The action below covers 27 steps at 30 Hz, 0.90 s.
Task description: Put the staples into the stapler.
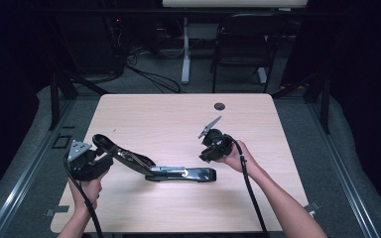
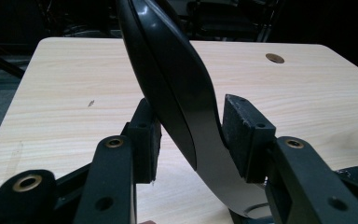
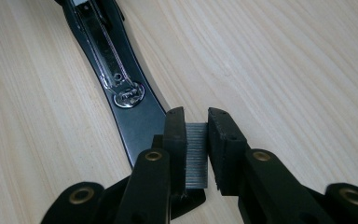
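The right gripper has its jaws pinching a strip of staples, held just above the stapler's black base near its front end. The left gripper has its jaws clamped on the stapler's raised black lid, which tilts up and away from the base. The opened stapler lies between the two hands on the pale wooden worktop, towards its near edge.
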Tool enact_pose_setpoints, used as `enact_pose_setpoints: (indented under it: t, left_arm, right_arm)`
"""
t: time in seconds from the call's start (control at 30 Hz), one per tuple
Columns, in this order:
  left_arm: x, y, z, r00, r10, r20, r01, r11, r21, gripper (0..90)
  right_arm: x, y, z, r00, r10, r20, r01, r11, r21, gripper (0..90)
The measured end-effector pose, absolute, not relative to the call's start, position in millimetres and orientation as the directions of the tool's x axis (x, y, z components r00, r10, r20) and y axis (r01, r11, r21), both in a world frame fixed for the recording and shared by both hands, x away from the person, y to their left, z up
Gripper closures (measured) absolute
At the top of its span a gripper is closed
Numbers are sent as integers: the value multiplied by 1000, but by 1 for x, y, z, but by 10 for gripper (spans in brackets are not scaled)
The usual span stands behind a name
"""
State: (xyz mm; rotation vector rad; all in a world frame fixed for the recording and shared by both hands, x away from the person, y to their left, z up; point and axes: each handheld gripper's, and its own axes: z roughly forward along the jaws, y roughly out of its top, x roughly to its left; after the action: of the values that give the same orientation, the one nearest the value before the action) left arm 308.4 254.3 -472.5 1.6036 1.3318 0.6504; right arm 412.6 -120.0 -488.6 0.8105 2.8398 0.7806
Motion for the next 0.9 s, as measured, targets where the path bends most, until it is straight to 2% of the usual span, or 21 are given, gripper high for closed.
enact_pose_setpoints:
  t: [0.9]
  left_arm:
    - [308, 254, -472, 287, 945, -157, 451, 12, 893, 582]
  right_arm:
    - [419, -91, -477, -900, 436, 18, 387, 777, 497, 784]
